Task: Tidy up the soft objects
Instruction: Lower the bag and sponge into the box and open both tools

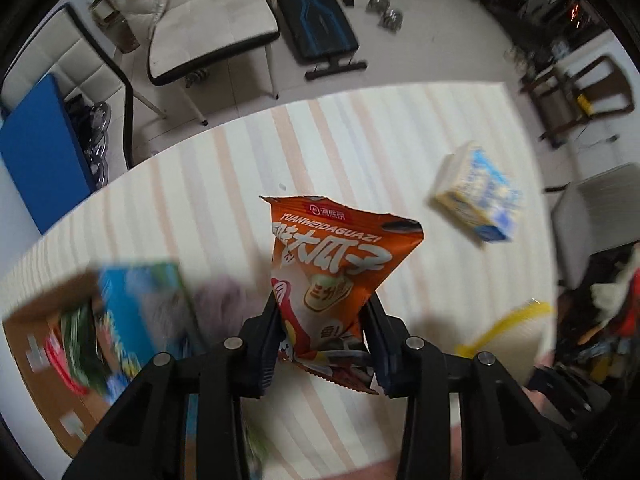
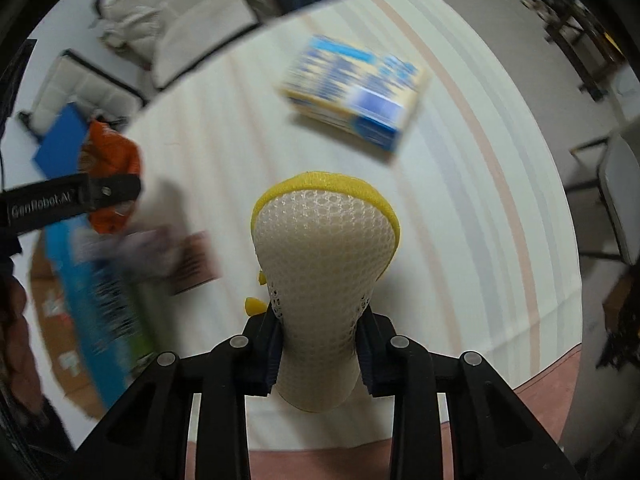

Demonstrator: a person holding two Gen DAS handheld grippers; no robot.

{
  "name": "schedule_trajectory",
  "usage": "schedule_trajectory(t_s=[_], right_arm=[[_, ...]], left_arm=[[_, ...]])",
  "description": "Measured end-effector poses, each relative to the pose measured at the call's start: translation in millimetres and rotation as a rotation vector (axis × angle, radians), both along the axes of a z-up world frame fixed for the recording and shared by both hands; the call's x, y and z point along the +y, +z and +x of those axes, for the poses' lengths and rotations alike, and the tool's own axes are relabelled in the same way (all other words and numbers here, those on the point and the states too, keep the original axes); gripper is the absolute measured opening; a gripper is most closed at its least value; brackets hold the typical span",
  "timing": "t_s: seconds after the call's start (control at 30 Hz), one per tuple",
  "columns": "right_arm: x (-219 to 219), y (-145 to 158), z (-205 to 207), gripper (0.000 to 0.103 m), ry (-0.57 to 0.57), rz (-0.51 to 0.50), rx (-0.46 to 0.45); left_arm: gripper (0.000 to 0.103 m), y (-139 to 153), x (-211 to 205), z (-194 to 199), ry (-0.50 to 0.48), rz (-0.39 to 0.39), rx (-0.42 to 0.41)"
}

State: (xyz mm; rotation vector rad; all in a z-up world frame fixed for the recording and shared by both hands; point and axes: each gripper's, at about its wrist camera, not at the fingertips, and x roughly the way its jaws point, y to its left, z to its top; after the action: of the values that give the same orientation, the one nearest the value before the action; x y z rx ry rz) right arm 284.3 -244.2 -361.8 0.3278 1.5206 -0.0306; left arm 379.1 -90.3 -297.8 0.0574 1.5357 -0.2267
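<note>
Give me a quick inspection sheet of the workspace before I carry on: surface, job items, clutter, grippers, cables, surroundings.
Surface: striped tablecloth covers the table; a bare edge shows nearest the camera.
Job's things: orange sunflower-seed packet held off the table; white mesh sponge with yellow rim held likewise; cardboard box at left holding a blue package, blurred.
Clutter: blue-and-yellow carton lying on the cloth; purple soft item, too blurred to name.
Grippers: left gripper has its fingers shut on the packet; right gripper is shut on the sponge.
Cables: nothing seen.
Surroundings: cream padded chairs, weight bench, dumbbells on the floor.
</note>
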Motion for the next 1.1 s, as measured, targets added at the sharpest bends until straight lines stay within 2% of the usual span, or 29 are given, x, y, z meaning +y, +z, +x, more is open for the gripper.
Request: schedule_trajectory(t_s=[0.13, 0.23, 0.4, 0.53, 0.63, 0.83, 0.93, 1.1], right_arm=[[37, 45, -9, 0.033, 0.073, 0.077, -0.069], [64, 72, -16, 0.033, 0.138, 0.136, -0.094], [119, 104, -34, 0.033, 0.255, 0.202, -0.115], [173, 115, -36, 0.033, 0.337, 0.228, -0.113], [220, 109, -34, 0.033, 0.386, 0.239, -0.096], [299, 82, -32, 0.033, 0.473, 0.151, -0.029], [321, 62, -33, 0.033, 0.501, 0.089, 0.009], [332, 22, -33, 0.033, 0.506, -0.001, 0.076]], left_arm=[[0.036, 45, 39, -44, 0.060, -0.088, -0.040], [0.036, 65, 77, -71, 0.127, -0.107, -0.059], [0.036, 87, 168, -103, 0.255, -0.052, -0.099], [0.036, 88, 233, -122, 0.345, 0.007, -0.100], [0.036, 78, 272, -133, 0.401, 0.047, -0.082], [0.036, 37, 317, -135, 0.445, 0.103, -0.017], [0.036, 16, 328, -135, 0.448, 0.118, 0.020], [0.036, -17, 336, -135, 0.437, 0.129, 0.090]])
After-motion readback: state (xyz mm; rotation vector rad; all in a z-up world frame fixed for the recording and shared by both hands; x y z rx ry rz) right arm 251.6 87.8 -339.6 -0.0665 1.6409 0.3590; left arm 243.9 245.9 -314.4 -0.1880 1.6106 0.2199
